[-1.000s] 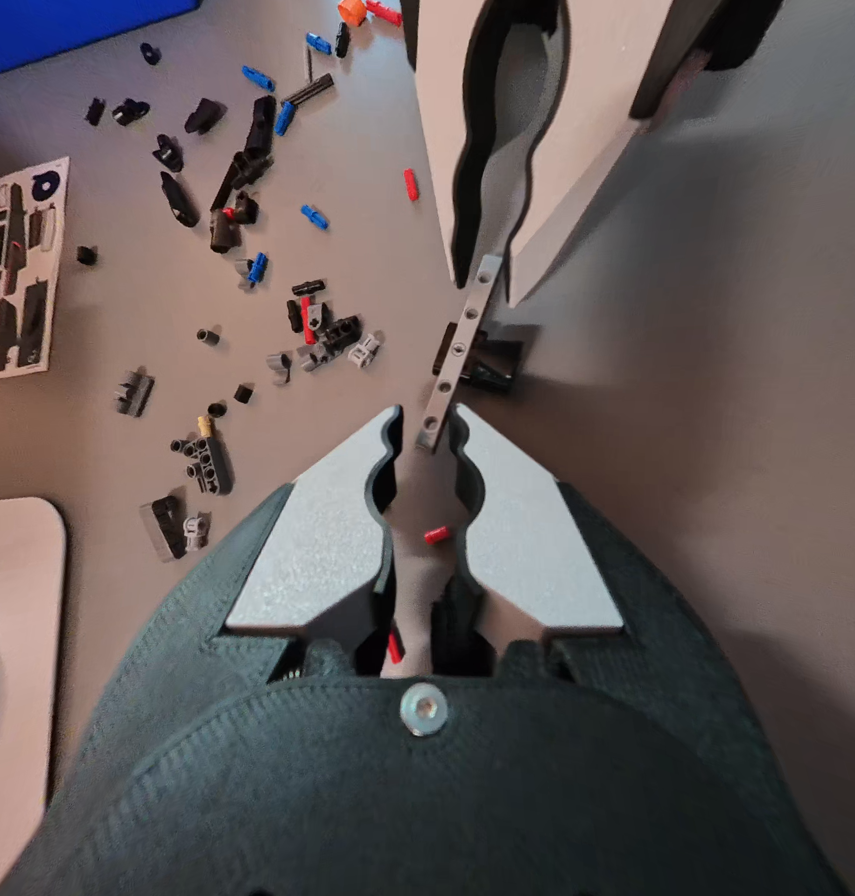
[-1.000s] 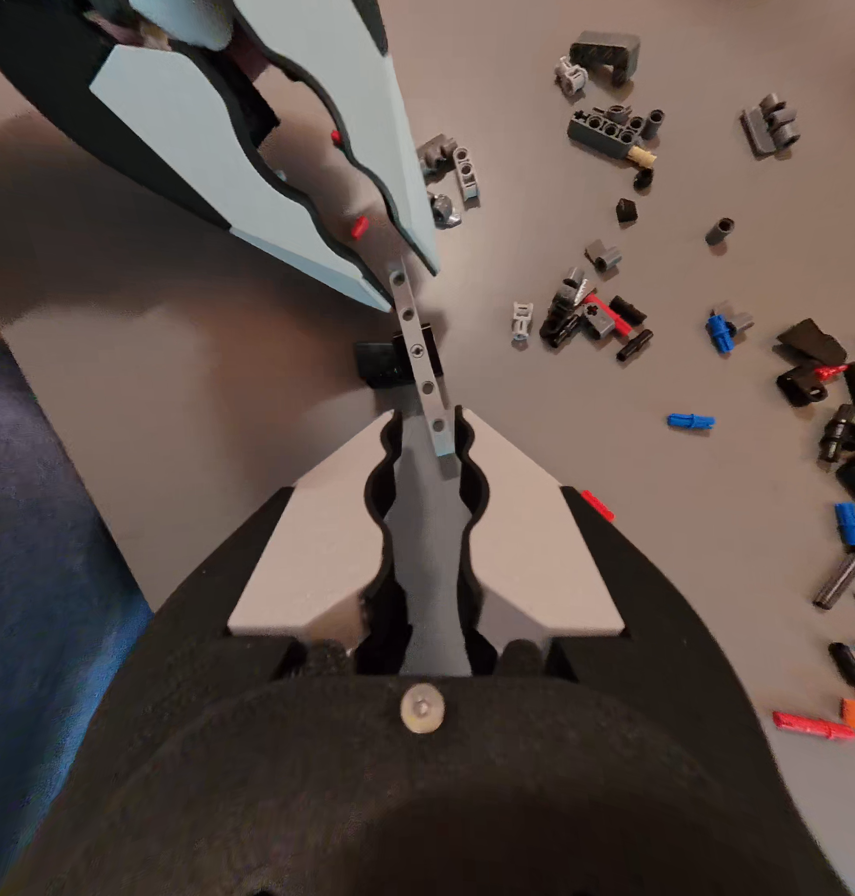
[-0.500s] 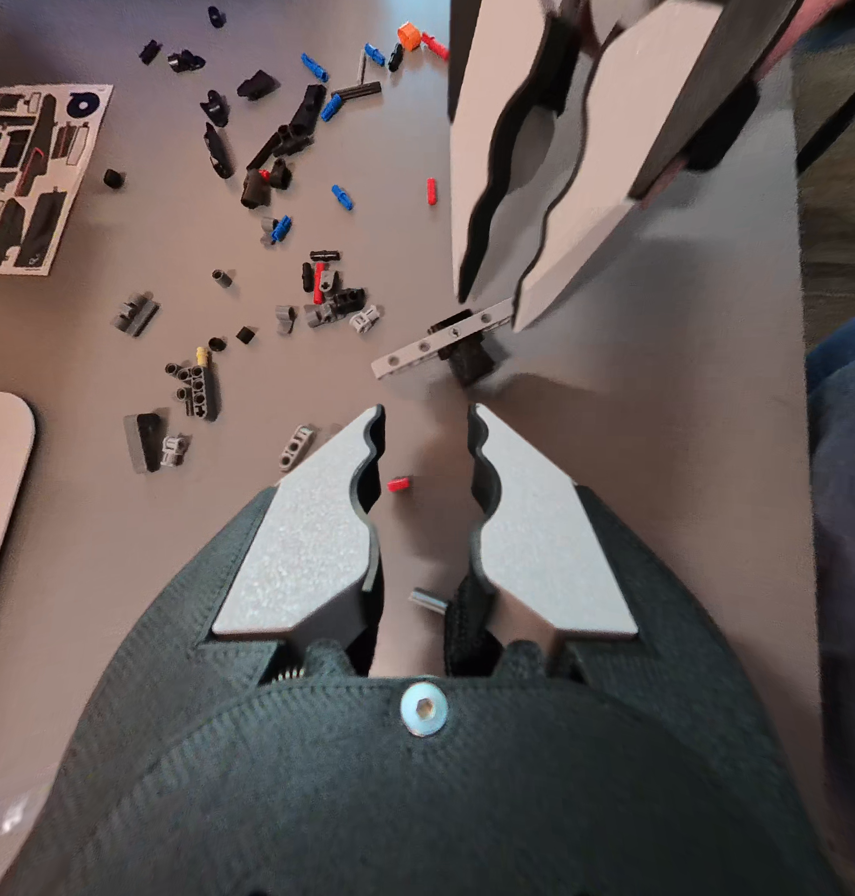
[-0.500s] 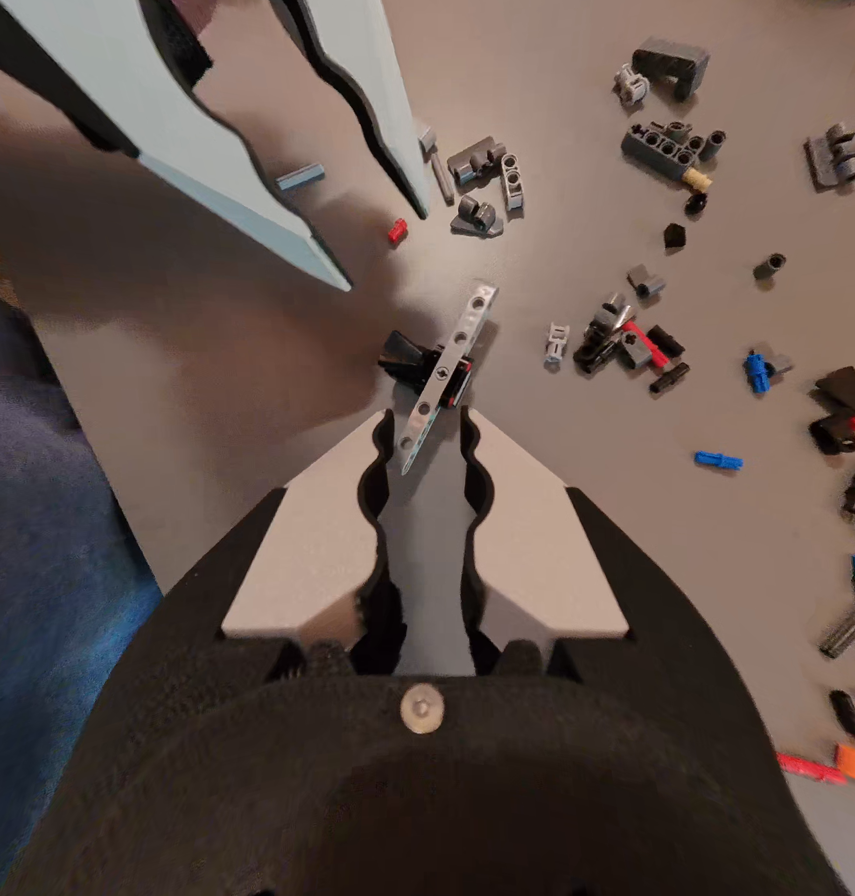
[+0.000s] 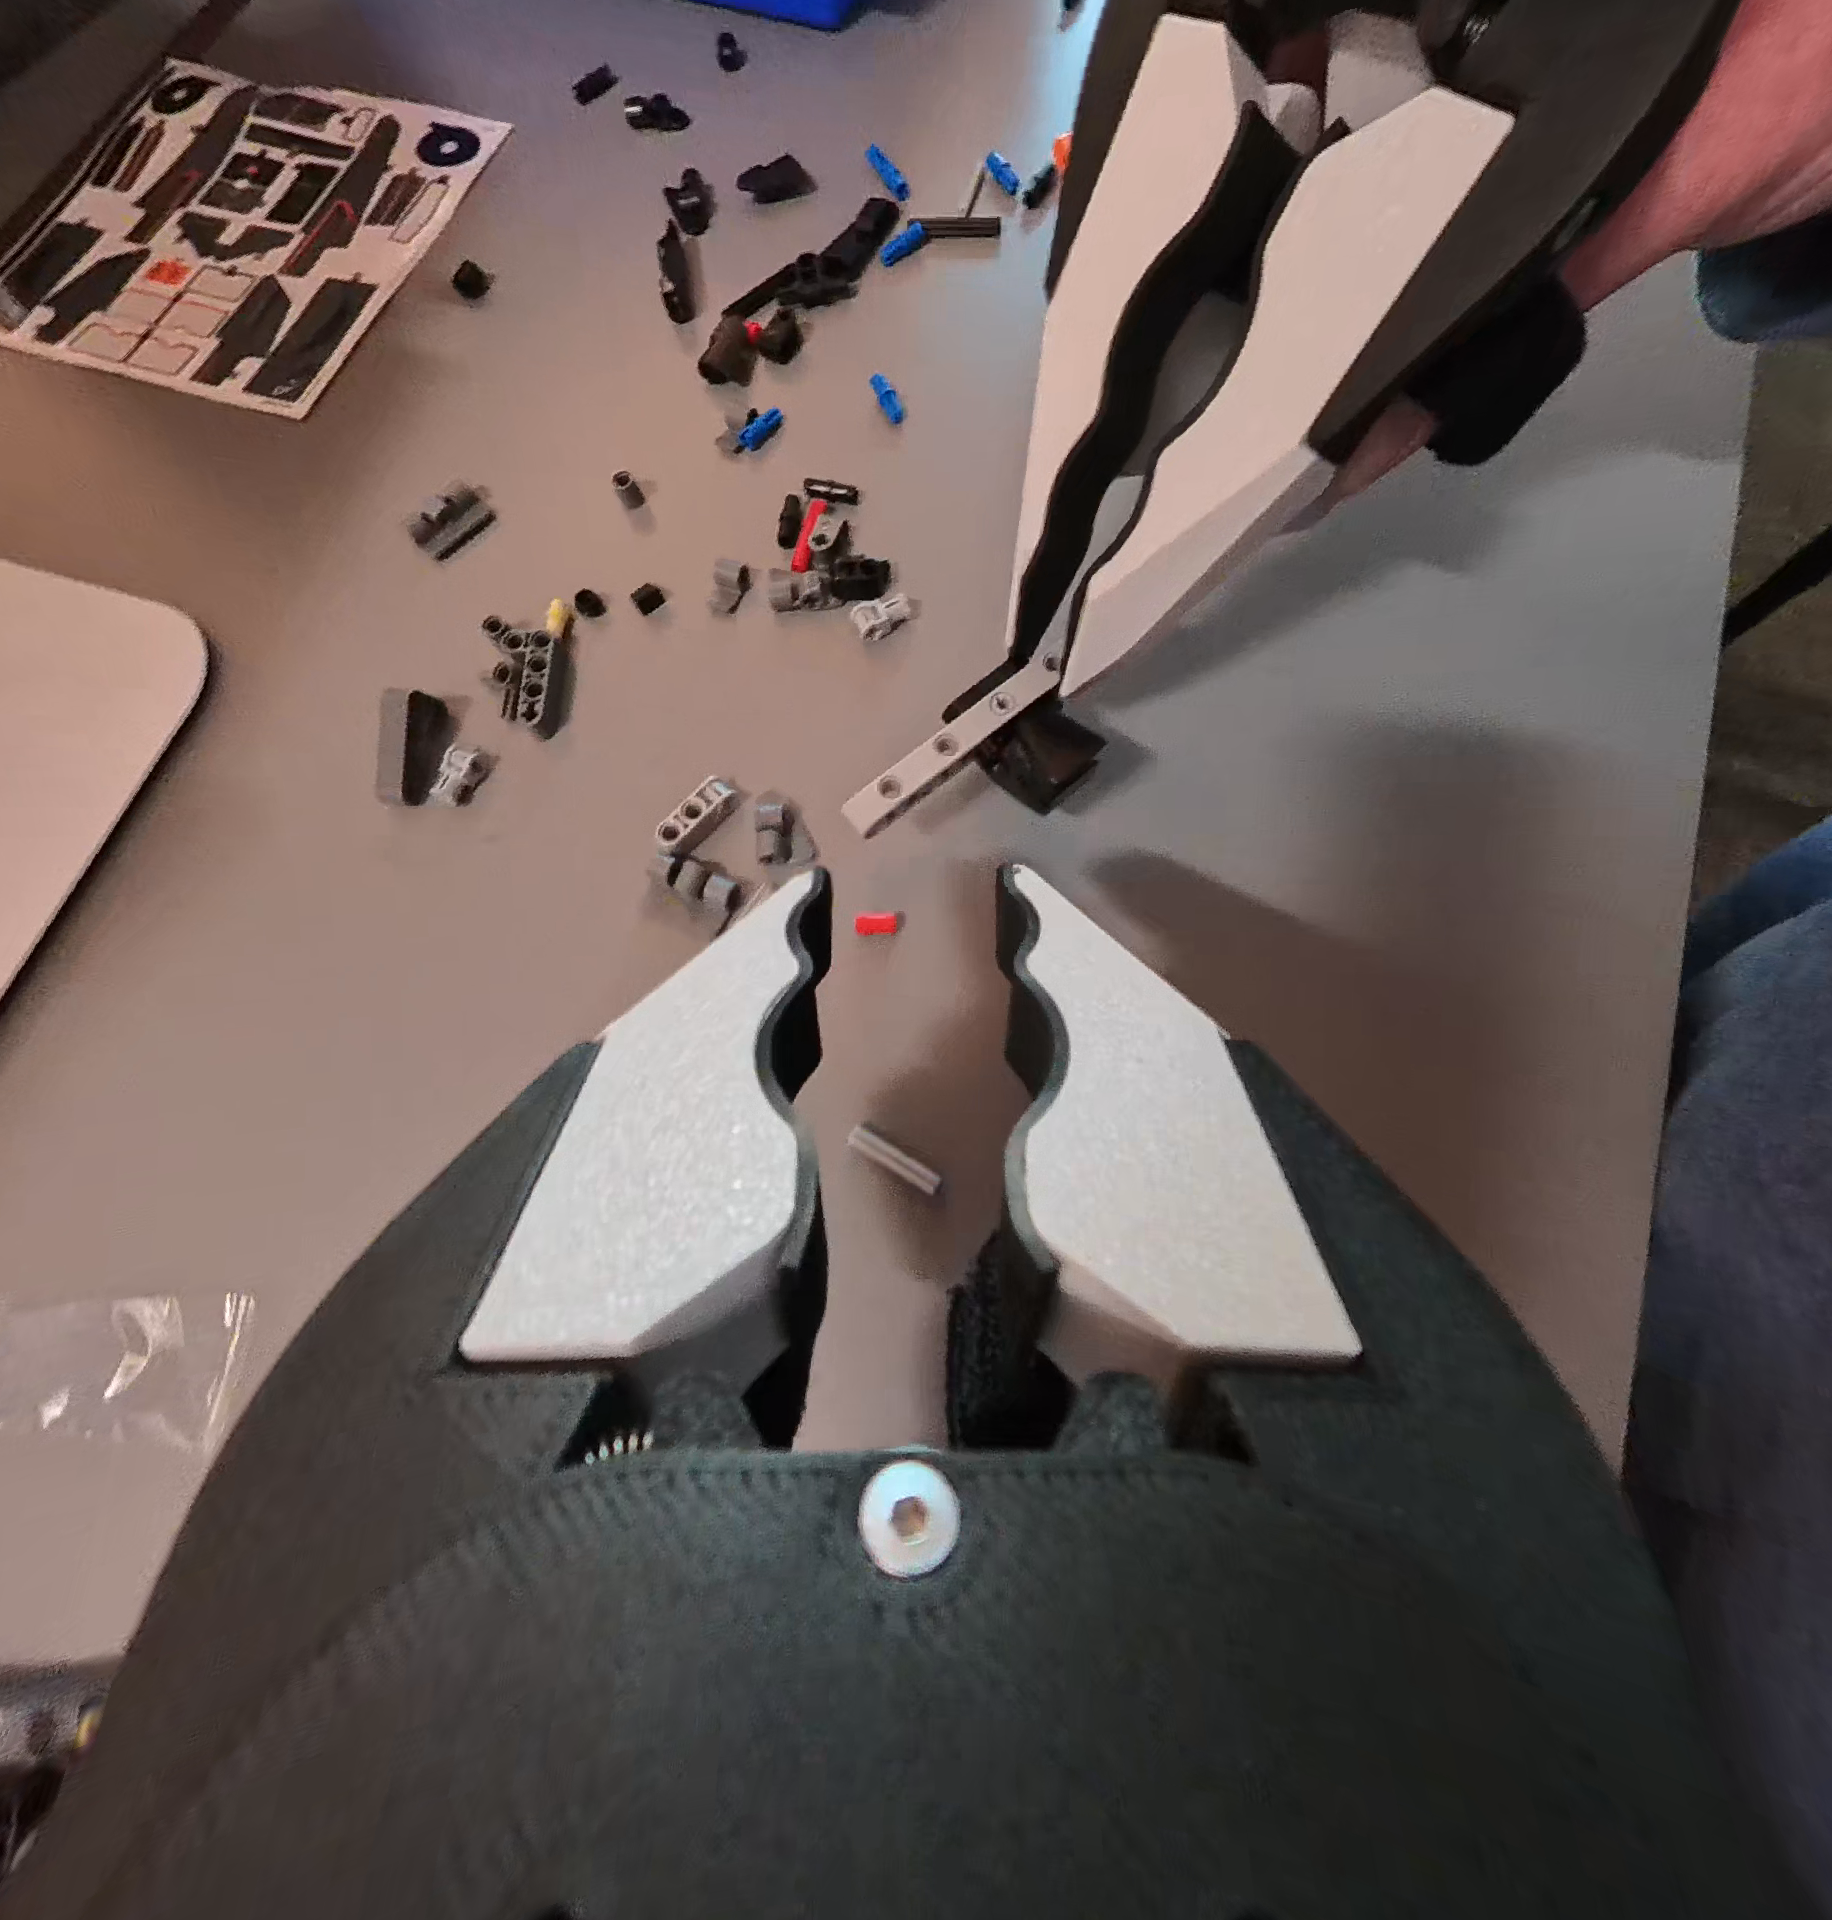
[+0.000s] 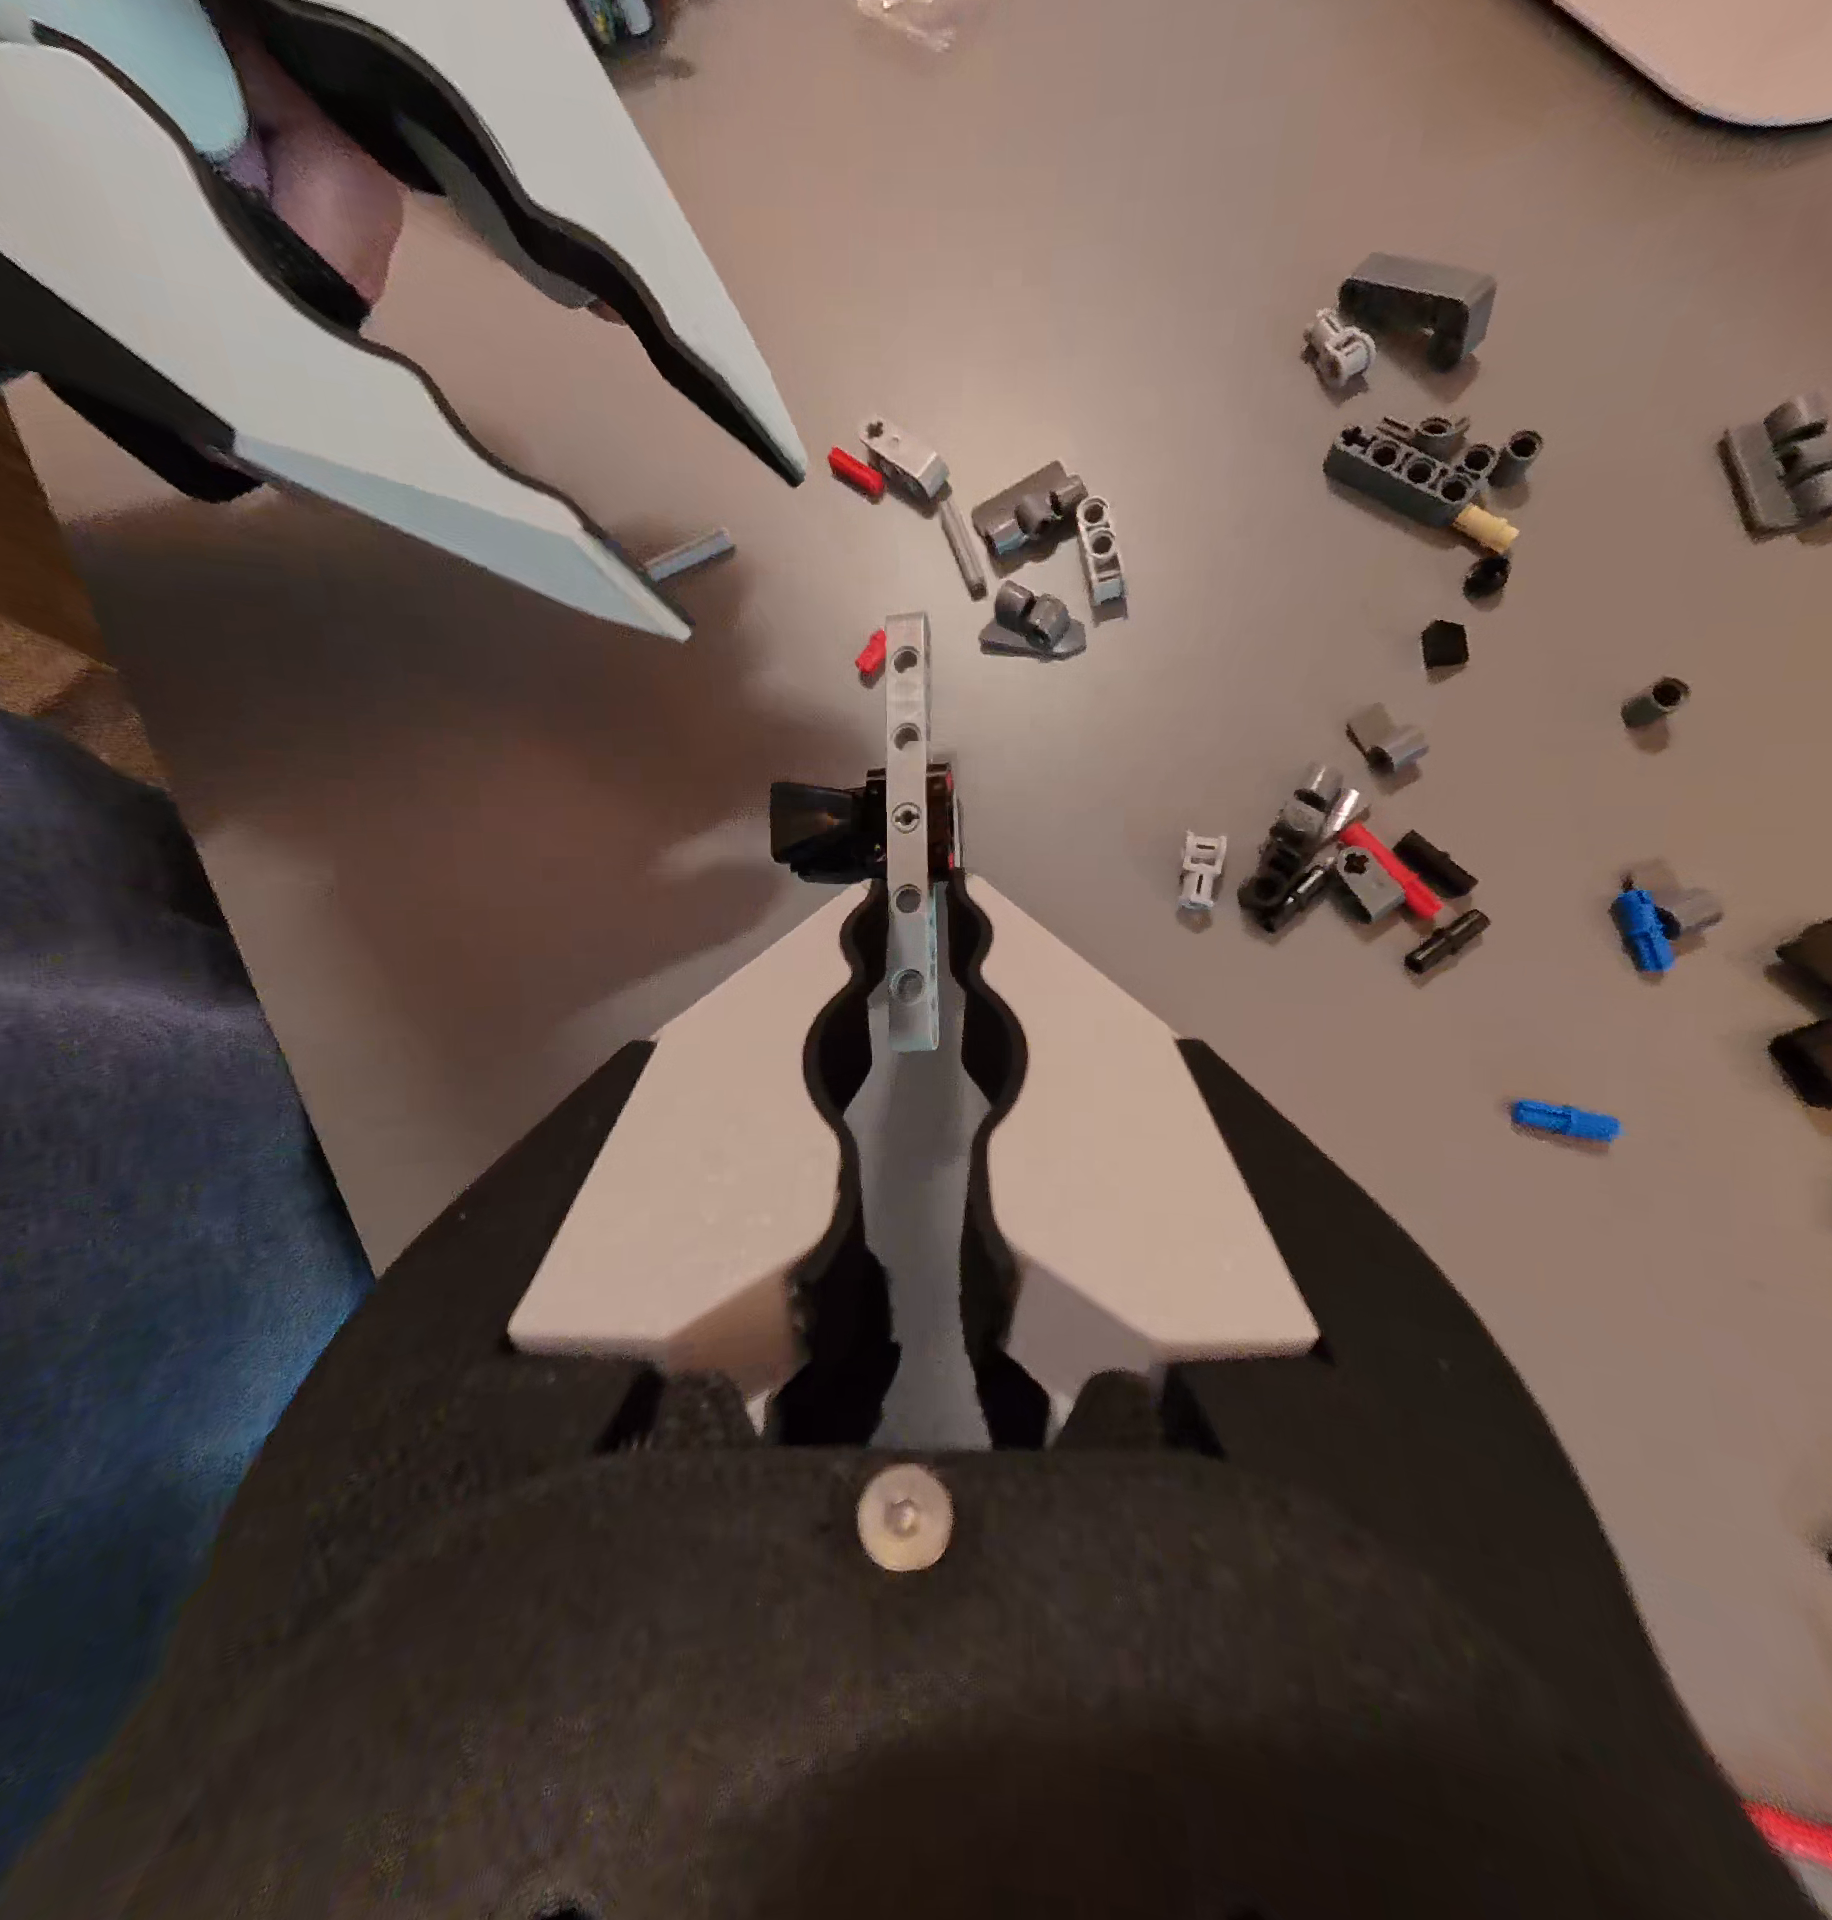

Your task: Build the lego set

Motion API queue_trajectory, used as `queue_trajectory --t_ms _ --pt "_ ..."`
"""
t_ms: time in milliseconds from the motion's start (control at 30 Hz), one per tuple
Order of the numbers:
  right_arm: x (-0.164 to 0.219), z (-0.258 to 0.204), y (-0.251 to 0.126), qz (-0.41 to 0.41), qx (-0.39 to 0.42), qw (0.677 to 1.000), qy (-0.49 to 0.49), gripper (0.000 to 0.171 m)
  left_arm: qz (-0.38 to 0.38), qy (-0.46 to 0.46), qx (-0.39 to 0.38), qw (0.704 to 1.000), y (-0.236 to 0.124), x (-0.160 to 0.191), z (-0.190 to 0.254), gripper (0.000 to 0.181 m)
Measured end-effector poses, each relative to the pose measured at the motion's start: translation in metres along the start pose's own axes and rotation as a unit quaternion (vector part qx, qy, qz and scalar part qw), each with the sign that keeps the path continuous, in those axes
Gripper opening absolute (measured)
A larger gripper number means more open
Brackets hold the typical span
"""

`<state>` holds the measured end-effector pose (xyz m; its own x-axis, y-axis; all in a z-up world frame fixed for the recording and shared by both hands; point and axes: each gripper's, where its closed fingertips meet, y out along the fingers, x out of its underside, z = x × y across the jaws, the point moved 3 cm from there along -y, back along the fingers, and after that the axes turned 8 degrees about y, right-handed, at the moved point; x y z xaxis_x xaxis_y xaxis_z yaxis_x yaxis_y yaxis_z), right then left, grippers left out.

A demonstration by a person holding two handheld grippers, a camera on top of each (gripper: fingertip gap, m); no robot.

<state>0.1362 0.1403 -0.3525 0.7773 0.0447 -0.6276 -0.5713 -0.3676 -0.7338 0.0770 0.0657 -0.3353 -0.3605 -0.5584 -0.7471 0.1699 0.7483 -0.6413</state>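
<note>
Nearest in the right wrist view, the right tool (image 6: 907, 894) is clamping one end of the light grey beam (image 6: 907, 821), its jaws drawn together on the last holes. A black piece (image 6: 824, 826) with a touch of red is hanging on the beam's middle hole, so this small assembly is being carried above the tabletop (image 6: 1151, 208), not lying on it, as far as its shadow suggests.

In the left wrist view, the left tool (image 5: 912, 883) is hovering with its jaws apart and nothing between them; only a short grey axle (image 5: 894, 1158) and a small red pin (image 5: 876, 923) are lying on the tabletop below the gap. Just beyond its tips, the beam's free end is pointing toward it.

The step in hand is probably adding the next part to the beam, so the grip is the thing to be guarding: the right tool is pinching at the very end, which is leaving the long arm free to swing. Keeping the beam level and steady should let the left tool fetch a pin without a collision. Approaching the red pin squarely matters, since so small and round a piece could roll or squirt away.

Farther off, loose grey connectors (image 5: 730, 847), a dark grey cluster (image 5: 527, 670) and a sticker sheet (image 5: 226, 223) are lying well apart.
</note>
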Motion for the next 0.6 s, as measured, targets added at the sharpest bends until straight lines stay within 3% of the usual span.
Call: queue_trajectory --t_ms 600 --pt "0.022 0.000 -0.017 -0.024 -0.039 0.999 -0.024 0.004 0.002 0.006 0.005 1.000 0.003 0.005 0.009 0.031"
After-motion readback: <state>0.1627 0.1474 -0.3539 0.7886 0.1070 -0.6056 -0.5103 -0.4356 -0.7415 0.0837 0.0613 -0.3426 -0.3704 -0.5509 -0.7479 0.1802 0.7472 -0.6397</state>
